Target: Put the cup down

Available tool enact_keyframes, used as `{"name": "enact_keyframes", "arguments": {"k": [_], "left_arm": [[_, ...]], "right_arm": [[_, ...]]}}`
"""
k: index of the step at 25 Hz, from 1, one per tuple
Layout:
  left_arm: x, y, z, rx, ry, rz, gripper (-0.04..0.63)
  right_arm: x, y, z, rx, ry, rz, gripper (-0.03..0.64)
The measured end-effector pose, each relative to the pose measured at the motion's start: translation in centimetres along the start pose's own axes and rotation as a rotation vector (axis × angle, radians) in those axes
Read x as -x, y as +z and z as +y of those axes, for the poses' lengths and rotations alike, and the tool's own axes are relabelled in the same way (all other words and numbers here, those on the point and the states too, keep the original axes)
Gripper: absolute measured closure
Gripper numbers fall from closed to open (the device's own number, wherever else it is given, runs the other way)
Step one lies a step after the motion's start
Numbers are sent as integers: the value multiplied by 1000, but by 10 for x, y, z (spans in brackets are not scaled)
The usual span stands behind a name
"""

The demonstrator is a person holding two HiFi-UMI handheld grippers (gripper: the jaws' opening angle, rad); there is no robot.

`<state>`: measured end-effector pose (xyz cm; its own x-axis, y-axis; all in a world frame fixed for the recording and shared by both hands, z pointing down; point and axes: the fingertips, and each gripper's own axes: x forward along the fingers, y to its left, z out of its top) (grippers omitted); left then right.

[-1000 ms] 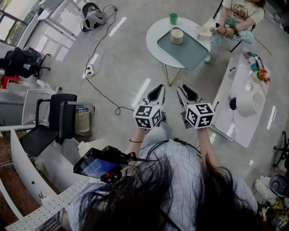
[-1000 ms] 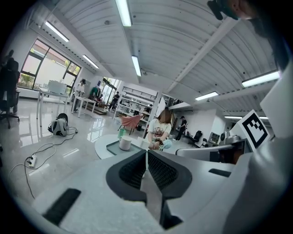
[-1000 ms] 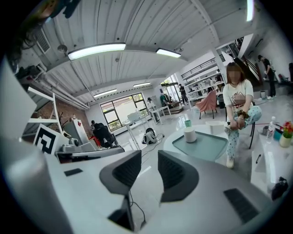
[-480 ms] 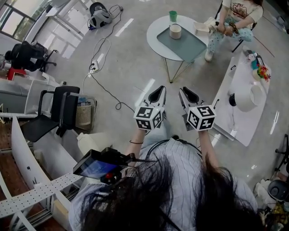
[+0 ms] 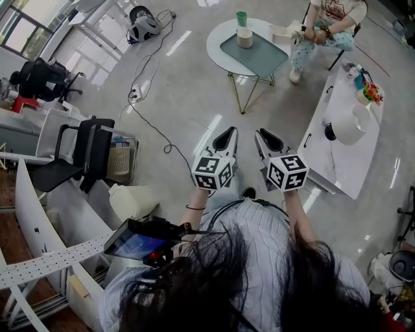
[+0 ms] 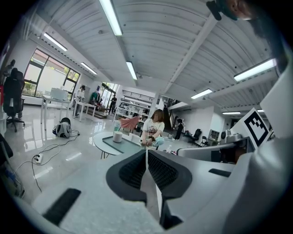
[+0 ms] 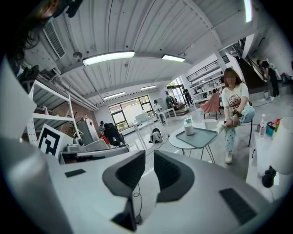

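Observation:
A cream cup (image 5: 244, 37) stands on a grey-green tray (image 5: 262, 57) on the round white table (image 5: 218, 47), far ahead of both grippers. It also shows in the left gripper view (image 6: 117, 136) and the right gripper view (image 7: 189, 129). A green cup (image 5: 241, 18) stands behind it. My left gripper (image 5: 227, 132) is shut and empty, its pads meeting (image 6: 146, 151). My right gripper (image 5: 262, 134) has just been closing; a narrow gap remains between its jaws (image 7: 149, 157), with nothing in it. Both are held side by side over the bare floor.
A person (image 5: 322, 24) sits beyond the round table. A long white table (image 5: 340, 162) with a white bowl (image 5: 353, 122) runs along the right. On the left are a black chair (image 5: 83, 161), a floor cable (image 5: 150, 124) and a bag (image 5: 144, 26).
The round table, the cup and the seated person have slid up and away in the head view. Both grippers have drawn back from the table together, still side by side.

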<state>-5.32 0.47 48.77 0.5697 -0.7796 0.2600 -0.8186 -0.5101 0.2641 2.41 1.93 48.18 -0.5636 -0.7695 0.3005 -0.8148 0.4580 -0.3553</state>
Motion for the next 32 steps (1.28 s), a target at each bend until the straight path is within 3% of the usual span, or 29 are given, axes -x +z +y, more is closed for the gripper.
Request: {"name": "enact_keyframes", "arguments": {"k": [13, 32], "left_arm": [[54, -24, -26, -13, 10, 2, 575], [56, -18, -28, -39, 4, -6, 575]], "right_arm": [[45, -21, 36, 7, 5, -28, 557], [49, -17, 40, 29, 12, -36, 563]]}}
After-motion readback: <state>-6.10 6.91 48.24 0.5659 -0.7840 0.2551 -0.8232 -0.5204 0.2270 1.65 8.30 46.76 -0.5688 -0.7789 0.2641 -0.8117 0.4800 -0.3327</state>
